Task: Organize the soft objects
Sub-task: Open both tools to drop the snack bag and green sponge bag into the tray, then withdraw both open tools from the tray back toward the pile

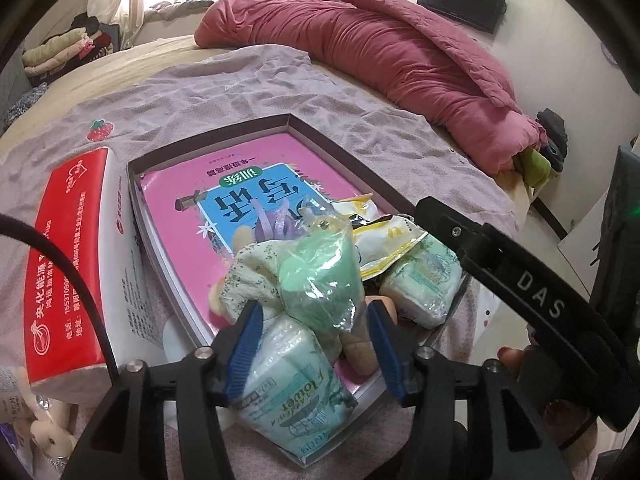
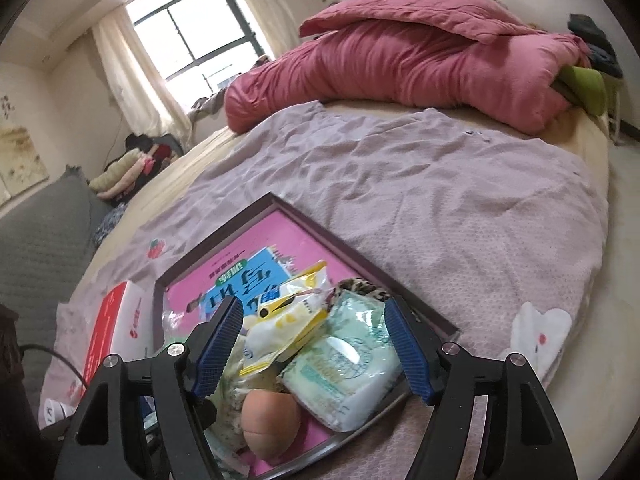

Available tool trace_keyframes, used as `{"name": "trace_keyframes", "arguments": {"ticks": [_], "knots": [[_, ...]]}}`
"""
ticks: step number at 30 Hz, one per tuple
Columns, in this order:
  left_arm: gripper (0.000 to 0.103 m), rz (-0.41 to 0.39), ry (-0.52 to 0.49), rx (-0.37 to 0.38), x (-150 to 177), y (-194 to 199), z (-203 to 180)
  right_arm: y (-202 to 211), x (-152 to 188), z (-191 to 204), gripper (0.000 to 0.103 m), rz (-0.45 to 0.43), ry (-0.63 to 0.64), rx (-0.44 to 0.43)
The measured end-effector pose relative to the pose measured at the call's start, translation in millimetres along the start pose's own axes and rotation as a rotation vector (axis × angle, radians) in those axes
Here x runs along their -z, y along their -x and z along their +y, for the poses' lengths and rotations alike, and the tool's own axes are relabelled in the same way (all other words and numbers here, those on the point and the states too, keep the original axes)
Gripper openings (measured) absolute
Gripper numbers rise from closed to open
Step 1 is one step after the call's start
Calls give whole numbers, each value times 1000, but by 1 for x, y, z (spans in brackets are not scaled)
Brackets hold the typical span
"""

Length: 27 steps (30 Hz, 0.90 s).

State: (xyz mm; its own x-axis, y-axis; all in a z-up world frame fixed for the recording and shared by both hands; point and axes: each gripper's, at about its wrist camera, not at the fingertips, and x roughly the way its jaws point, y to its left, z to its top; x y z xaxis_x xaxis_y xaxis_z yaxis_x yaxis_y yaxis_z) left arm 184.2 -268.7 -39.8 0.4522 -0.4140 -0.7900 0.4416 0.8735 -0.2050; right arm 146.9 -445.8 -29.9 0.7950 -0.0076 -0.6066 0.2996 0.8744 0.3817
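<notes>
A shallow dark box lies on the bed with a pink book inside. On the book lie a doll in a floral dress, a green item in clear plastic, two mint tissue packs and yellow-white snack packets. My left gripper is open around the doll and green bag. My right gripper is open above the packets and a tissue pack. The doll's leg shows below.
A red tissue box stands left of the dark box. A small plush toy lies at the lower left. A pink quilt is heaped at the far side of the bed. Folded clothes lie far left.
</notes>
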Motion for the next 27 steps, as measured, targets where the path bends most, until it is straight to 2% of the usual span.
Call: {"name": "trace_keyframes", "arguments": {"ticks": [5, 13, 20, 27], "knots": [[60, -14, -30, -12, 2, 5, -6, 3, -1, -4, 74, -14, -19, 4], [60, -55, -17, -5, 5, 26, -6, 19, -3, 0, 75, -81, -7, -24], [60, -147, 28, -18, 9, 73, 5, 31, -2, 18, 75, -114, 46, -52], [60, -214, 110, -44, 27, 129, 38, 51, 2, 50, 76, -144, 125, -105]]}}
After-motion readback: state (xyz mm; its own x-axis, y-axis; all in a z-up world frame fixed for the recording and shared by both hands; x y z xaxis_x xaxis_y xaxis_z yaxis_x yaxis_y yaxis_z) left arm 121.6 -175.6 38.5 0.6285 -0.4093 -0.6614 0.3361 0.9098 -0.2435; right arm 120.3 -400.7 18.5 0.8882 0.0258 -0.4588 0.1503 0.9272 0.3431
